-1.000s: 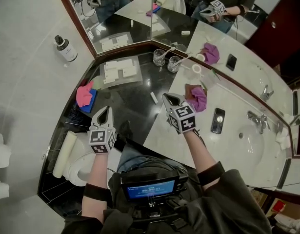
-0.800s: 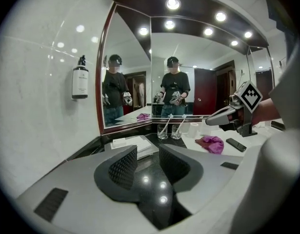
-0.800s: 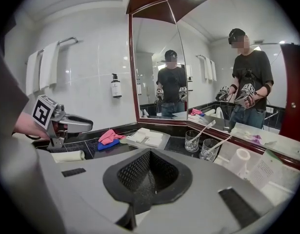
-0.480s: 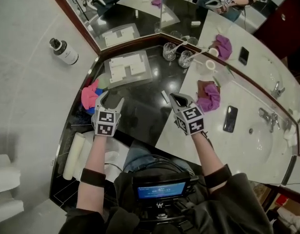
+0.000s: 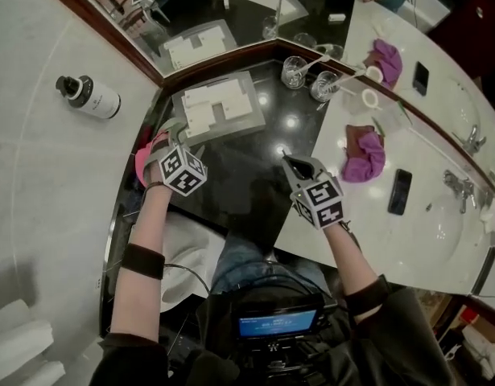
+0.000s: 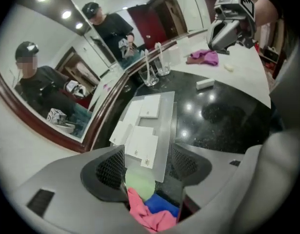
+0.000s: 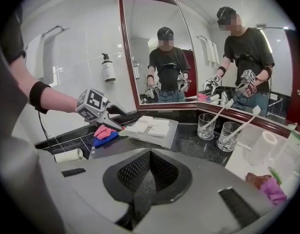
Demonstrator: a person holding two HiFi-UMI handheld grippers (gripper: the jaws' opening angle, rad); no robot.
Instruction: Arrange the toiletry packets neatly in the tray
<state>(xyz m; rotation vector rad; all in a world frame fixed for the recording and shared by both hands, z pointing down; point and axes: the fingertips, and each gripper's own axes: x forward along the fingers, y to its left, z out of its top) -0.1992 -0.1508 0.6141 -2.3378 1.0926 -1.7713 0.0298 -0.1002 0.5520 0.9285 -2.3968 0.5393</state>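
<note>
A clear tray (image 5: pixel 249 123) with flat white toiletry packets (image 5: pixel 205 99) lies on the black counter, in the corner under the mirrors. My left gripper (image 5: pixel 176 133) hovers at the tray's near left corner and points steeply down. Its jaws have just been opening and stand open, with nothing pressed between them. In the left gripper view the tray's near end (image 6: pixel 165 130), the packets (image 6: pixel 142 145) and a pink cloth (image 6: pixel 147 213) show between the fingers. A small white packet (image 6: pixel 204 83) lies loose on the black counter. My right gripper (image 5: pixel 289 161) is shut and empty, right of the tray.
Two glasses with toothbrushes (image 5: pixel 295 71) stand behind the tray. A pink and blue cloth (image 5: pixel 142 163) lies left of it. A purple cloth (image 5: pixel 364 155), a phone (image 5: pixel 400 191) and the tap (image 5: pixel 456 187) sit on the white counter. A soap bottle (image 5: pixel 90 96) hangs on the wall.
My left gripper moved forward and down to the tray's near left corner, rolled over, and its jaws opened. The right gripper moved slightly forward and stayed shut.
</note>
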